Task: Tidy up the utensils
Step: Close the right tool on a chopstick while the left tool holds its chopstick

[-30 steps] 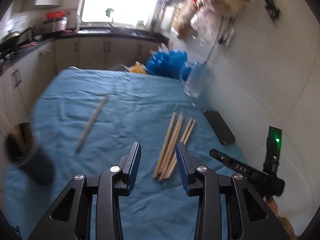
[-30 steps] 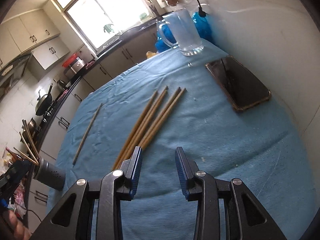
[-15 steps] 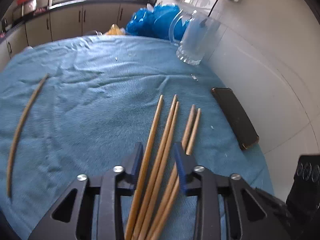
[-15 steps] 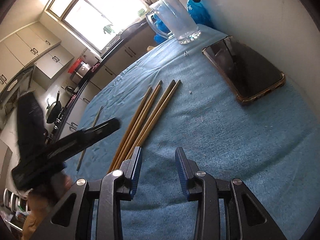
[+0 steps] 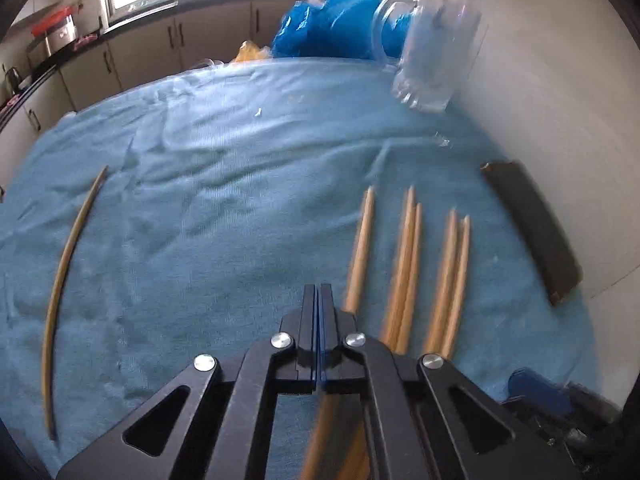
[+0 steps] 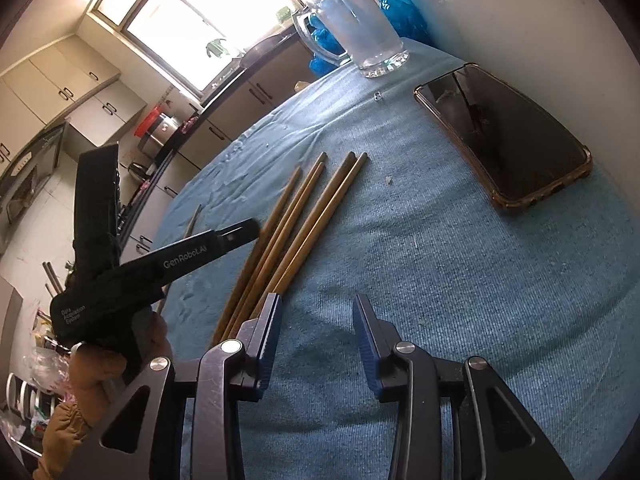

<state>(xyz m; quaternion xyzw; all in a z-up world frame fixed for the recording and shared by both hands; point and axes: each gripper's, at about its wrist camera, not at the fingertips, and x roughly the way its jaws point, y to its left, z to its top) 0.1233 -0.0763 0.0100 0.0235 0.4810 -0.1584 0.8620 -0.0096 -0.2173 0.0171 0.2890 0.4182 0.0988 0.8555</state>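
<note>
Five chopsticks [image 5: 404, 264] are fanned at one o'clock; left gripper [image 5: 319, 300] is clenched, seemingly on nothing, while right gripper [image 6: 318, 344] is spread, ready for pickup.

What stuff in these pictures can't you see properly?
- Whether the shut left gripper pinches a chopstick: its own body covers the near ends of the chopsticks in the left wrist view.
- The same near ends in the right wrist view: behind the open right gripper.
- The glass mug: motion-blurred in the left wrist view.
- The lone chopstick: mostly behind the left gripper in the right wrist view.
- The phone screen: dark, only reflections.
</note>
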